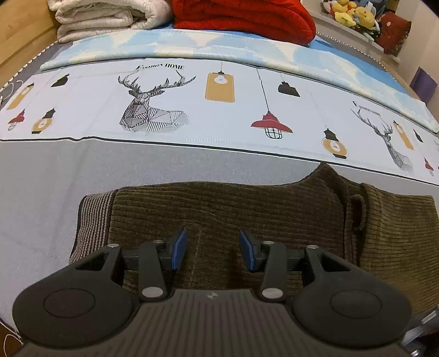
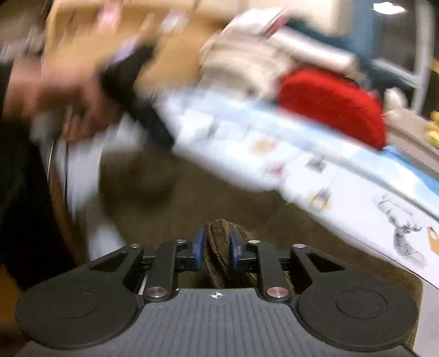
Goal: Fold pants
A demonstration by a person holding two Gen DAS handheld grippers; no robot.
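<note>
One pair of pants (image 1: pixel 233 214), brown corduroy, lies on the bed directly ahead of and beneath the left gripper (image 1: pixel 213 248); its striped lining (image 1: pixel 93 219) shows at the edge off to that tool's left, and a folded-over layer lies to its right. Two grippers are in play. That left one points steeply down over the cloth with its blue pads (image 1: pixel 179 247) standing partly apart and nothing between them, so it holds nothing. By contrast, the right gripper (image 2: pixel 218 248) has its pads (image 2: pixel 200 248) drawn in close on a bunched ridge of the pants (image 2: pixel 219 241), which rises between them and is pinched there. Up and to the left of this tool, a blurred hand (image 2: pixel 55 96) grips a dark handle; much of this view is smeared, so finer detail cannot be told. Beyond the left tool a grey sheet (image 1: pixel 55 175) gives way to a white cover (image 1: pixel 192 96) printed with two stag heads, hanging lamps and bulbs, then a pale blue band. Two folded blankets sit at the far end, one cream (image 1: pixel 104 16) and one red (image 1: pixel 244 19). Several yellow plush toys (image 1: pixel 351 13) crowd a ledge far off to the right.
</note>
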